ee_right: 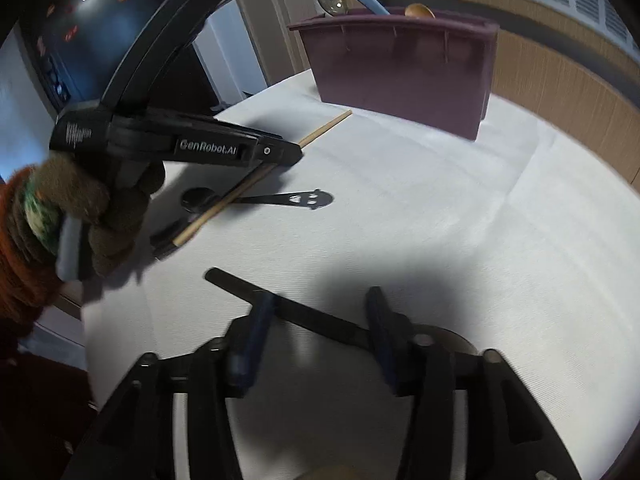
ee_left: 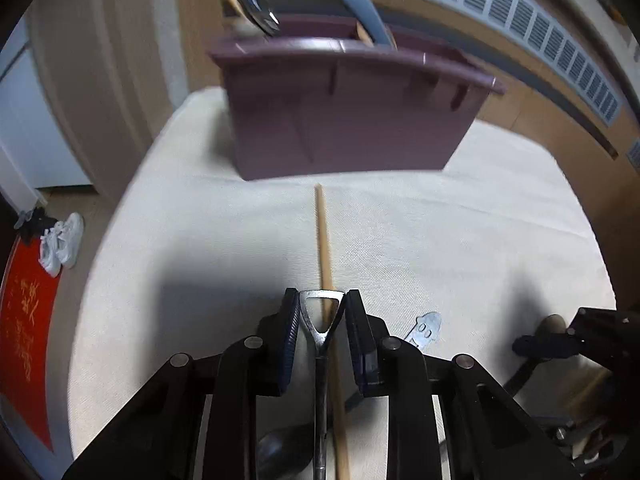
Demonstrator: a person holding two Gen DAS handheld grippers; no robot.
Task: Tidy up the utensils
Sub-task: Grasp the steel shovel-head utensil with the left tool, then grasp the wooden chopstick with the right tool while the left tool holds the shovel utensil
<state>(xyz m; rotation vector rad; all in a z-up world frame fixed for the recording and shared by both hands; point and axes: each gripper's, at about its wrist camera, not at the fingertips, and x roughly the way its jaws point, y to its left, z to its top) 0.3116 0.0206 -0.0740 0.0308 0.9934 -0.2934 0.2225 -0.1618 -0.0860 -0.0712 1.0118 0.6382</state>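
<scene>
A purple utensil holder (ee_left: 344,112) stands at the far side of the white-clothed table, also in the right wrist view (ee_right: 404,68), with several utensils standing in it. My left gripper (ee_left: 322,300) is shut on the shovel-shaped handle of a metal spoon (ee_left: 321,320), just above a wooden chopstick (ee_left: 323,236) lying on the cloth. In the right wrist view the left gripper (ee_right: 280,156) shows above the chopstick (ee_right: 256,180). My right gripper (ee_right: 316,312) is open, its fingers either side of a dark-handled utensil (ee_right: 288,308) lying on the cloth.
A metal spoon with a smiley-face handle (ee_right: 308,199) lies mid-table, also in the left wrist view (ee_left: 426,330). A red mat (ee_left: 24,344) and white shoes (ee_left: 60,246) lie on the floor to the left. A vented wall panel (ee_left: 520,16) runs behind the holder.
</scene>
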